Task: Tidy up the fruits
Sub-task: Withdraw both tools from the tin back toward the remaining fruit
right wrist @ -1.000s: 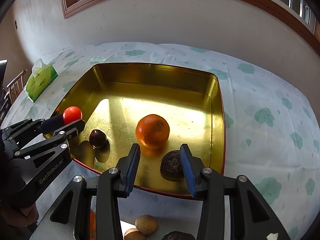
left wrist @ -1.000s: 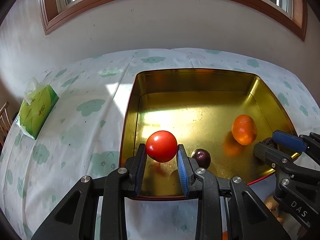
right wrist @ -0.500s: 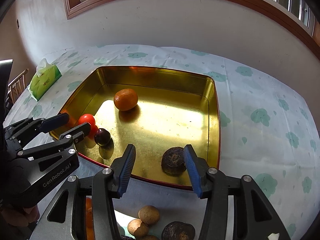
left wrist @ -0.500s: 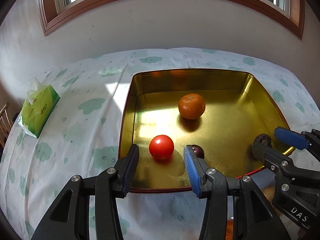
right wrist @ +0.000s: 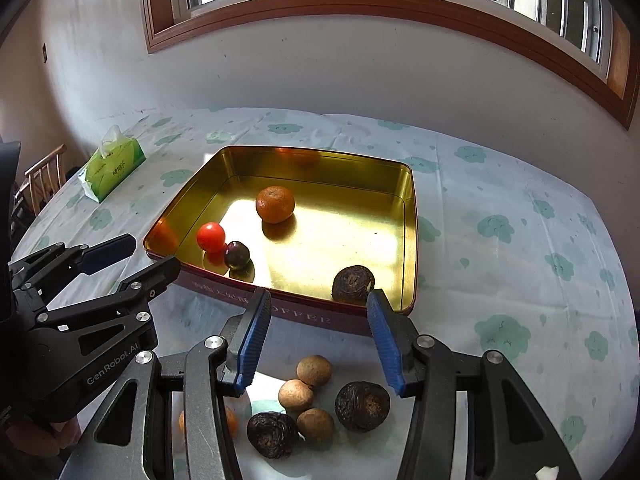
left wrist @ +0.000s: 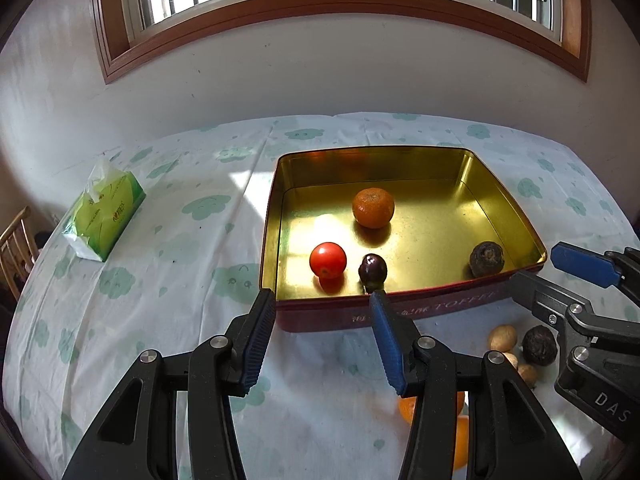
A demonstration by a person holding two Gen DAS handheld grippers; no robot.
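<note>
The right wrist view is showing what the left one mostly hides: a loose cluster of fruit lying on the tablecloth (right wrist: 520, 184) just in front of the tin (right wrist: 412, 240), with three small tan fruits (right wrist: 314, 370) bunched together, two dark wrinkled fruits (right wrist: 362, 406) on either side of them, and a bit of an orange one (right wrist: 230, 420) peeking out behind the gripper's frame. In the left wrist view that same pile is appearing only at the lower right edge, partly behind the frames. The left view, in turn, is giving the clearer look at the tissue pack (left wrist: 106, 216) lying well to the left of the tin. Inside the gold tin four fruits are sitting apart from the walls: a mandarin (left wrist: 373, 207) towards the middle, a glossy red tomato (left wrist: 328, 260) near the front left, a small dark purple fruit (left wrist: 372, 267) just beside it, nearly touching, and a dark wrinkled fruit (left wrist: 486, 258) near the front right corner. The left gripper (left wrist: 322, 338) is hovering in front of the tin's near wall with its blue-padded jaws spread wide and gripping nothing. The right gripper (right wrist: 316, 338) is hanging above the loose pile, jaws equally wide apart and empty.
</note>
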